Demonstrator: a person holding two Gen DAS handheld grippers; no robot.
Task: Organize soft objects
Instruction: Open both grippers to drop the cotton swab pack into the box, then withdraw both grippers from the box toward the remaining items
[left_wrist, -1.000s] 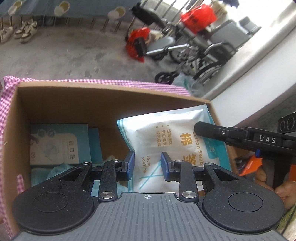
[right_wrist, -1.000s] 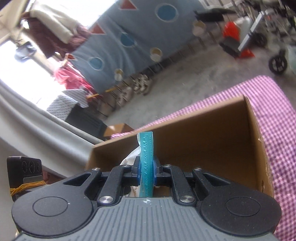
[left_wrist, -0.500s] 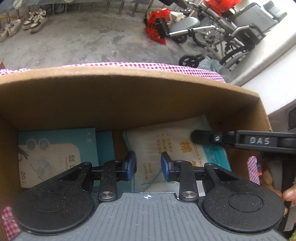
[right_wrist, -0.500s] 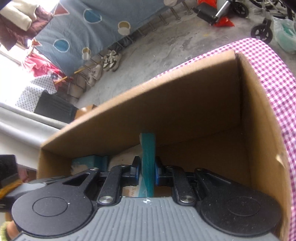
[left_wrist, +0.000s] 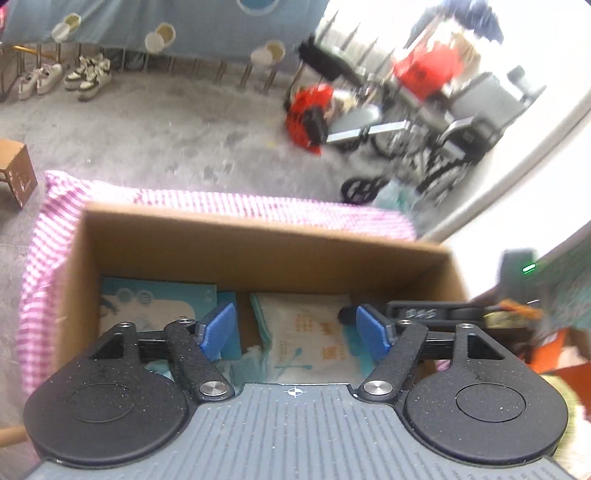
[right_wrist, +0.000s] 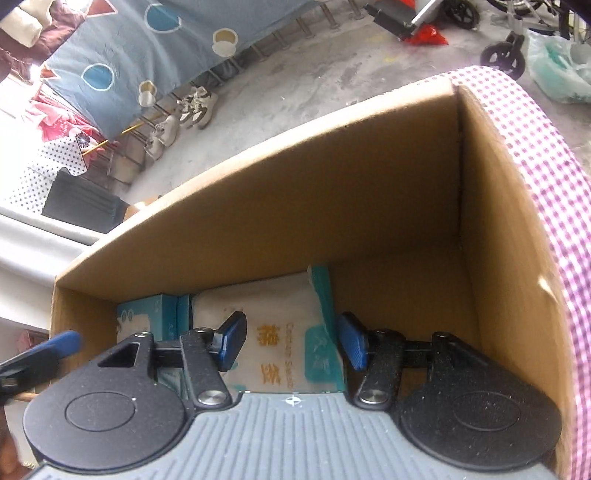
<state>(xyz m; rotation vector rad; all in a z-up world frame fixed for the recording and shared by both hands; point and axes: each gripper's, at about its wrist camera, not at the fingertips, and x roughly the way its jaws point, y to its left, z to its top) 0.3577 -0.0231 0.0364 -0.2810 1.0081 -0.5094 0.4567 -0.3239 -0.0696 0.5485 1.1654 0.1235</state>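
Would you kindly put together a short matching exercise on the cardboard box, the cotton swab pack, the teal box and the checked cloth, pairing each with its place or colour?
Things:
1. cardboard box
2. cotton swab pack
3. teal box
4. checked cloth

Places or colours:
A. pink and white, spread under the carton
B. lying inside the carton, on its right side as the left wrist view shows it
C. brown, open at the top
D. lying inside the carton, on its left side as the left wrist view shows it

Pairs: 1-C, 2-B, 3-D, 4-A
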